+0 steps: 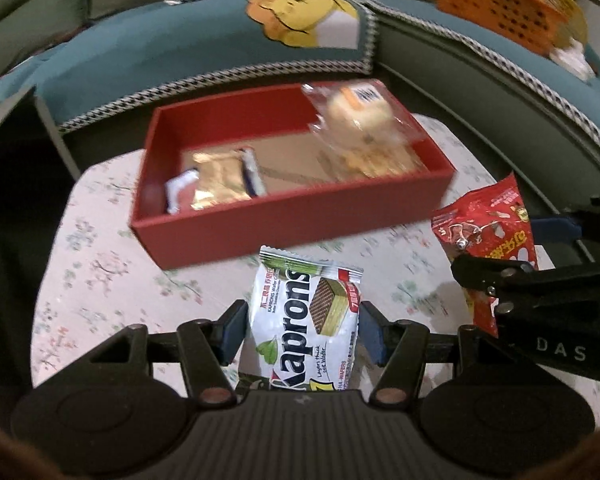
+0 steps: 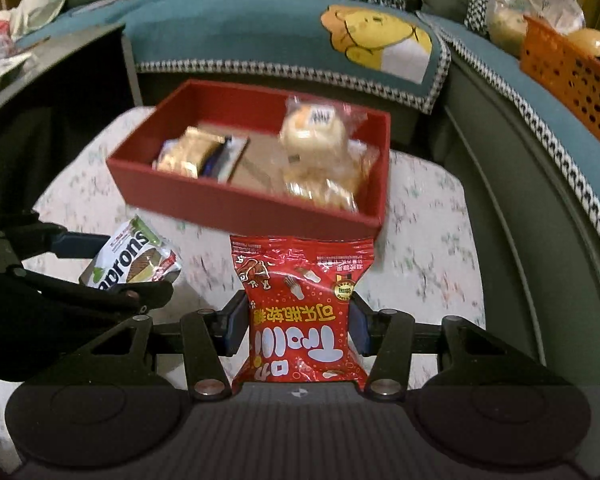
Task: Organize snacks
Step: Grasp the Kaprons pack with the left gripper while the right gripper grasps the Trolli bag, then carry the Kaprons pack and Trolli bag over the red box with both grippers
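My left gripper [image 1: 302, 326] is shut on a white Kaprons wafer pack [image 1: 304, 312], held above the table in front of the red box [image 1: 284, 216]. My right gripper [image 2: 298, 330] is shut on a red Trolli candy bag [image 2: 300, 304], also just in front of the red box [image 2: 236, 210]. The box holds a gold-wrapped snack [image 1: 220, 180] at its left and a clear bag of buns [image 1: 364, 120] at its right. The candy bag [image 1: 488, 232] shows at the right of the left wrist view, and the wafer pack [image 2: 134, 258] at the left of the right wrist view.
The box sits on a small table with a floral cloth [image 1: 96, 264]. Behind it is a sofa with a teal cover [image 2: 236, 28]. An orange perforated basket [image 2: 568, 76] and a plastic bag [image 2: 532, 0] sit on the sofa at the right.
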Demonstrator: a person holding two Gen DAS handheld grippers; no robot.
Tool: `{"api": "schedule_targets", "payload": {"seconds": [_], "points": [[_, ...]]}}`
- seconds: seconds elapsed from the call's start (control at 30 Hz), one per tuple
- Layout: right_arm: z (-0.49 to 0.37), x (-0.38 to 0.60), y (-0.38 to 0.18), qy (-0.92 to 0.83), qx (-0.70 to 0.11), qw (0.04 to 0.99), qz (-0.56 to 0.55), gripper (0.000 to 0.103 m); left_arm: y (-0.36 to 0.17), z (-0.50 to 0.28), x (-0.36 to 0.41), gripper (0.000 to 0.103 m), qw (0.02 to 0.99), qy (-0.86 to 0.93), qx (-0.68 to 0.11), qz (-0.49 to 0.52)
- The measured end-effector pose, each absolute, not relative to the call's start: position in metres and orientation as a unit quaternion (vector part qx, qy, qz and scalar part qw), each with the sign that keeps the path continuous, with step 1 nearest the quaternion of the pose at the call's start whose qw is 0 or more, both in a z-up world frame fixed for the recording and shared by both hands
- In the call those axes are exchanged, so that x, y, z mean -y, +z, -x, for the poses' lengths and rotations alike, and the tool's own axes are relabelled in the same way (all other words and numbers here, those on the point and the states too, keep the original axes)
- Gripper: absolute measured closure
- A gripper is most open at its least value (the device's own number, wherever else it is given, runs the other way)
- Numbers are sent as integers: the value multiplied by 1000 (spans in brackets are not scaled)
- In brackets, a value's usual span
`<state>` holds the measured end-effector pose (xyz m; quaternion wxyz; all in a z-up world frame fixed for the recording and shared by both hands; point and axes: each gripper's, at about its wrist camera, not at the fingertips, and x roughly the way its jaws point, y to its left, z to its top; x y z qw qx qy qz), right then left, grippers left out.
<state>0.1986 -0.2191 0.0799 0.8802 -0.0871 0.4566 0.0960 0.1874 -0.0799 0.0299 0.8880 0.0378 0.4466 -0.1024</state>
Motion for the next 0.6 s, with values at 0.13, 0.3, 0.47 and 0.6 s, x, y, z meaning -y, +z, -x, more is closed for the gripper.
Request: {"api": "schedule_targets", "payload": {"seconds": [0.13,0.3,0.47,0.6], "points": [[-209,210,88,99,-444,887,78,45,38,-198,69,38,896,-84,-435,-27],[-220,202,95,99,-430,894,78,45,45,-209,63,38,905,-67,-420,-28],[-234,198,101,94,-420,900,62,45,51,-222,59,38,909,-56,-413,-18],[-245,196,102,95,-416,903,53,45,53,-231,56,38,912,-47,-407,-19]]}}
